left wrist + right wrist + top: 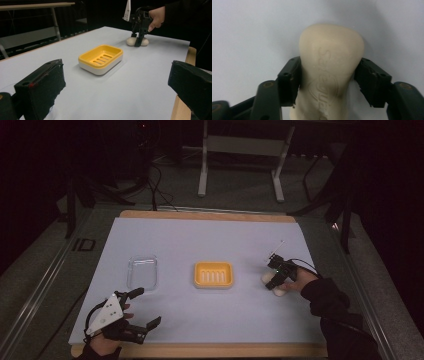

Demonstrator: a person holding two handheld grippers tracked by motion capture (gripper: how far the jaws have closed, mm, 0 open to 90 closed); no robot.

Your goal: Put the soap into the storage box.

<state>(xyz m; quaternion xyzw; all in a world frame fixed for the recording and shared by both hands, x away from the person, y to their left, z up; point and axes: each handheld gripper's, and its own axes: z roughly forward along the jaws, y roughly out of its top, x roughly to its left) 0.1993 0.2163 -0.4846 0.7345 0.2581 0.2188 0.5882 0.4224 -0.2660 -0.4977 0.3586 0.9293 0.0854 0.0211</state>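
Dark surroundings with metal stand legs frame the pale lavender-grey table mat (200,240), which lies on a wooden board whose edge shows at the near and far sides. Right gripper (276,279): held from the right side of the mat by a hand in a dark sleeve, it points down at the cream oval bar of soap (331,72), which lies on the mat well to the right of the dish. The right gripper view shows both black jaws set against the two long sides of the bar, with embossed lettering visible between them; no earlier state is shown, and the pads appear to pinch the soap. Yellow rectangular plastic soap dish with a slotted insert and white base (213,274): it stands at the mat's centre, unoccupied, apart from both grippers. Clear rectangular plastic lid (142,271): it lies flat to the left of the dish. Left gripper (141,308): it hovers near the front left corner, just in front of the clear lid, with its jaws spread wide and nothing between them
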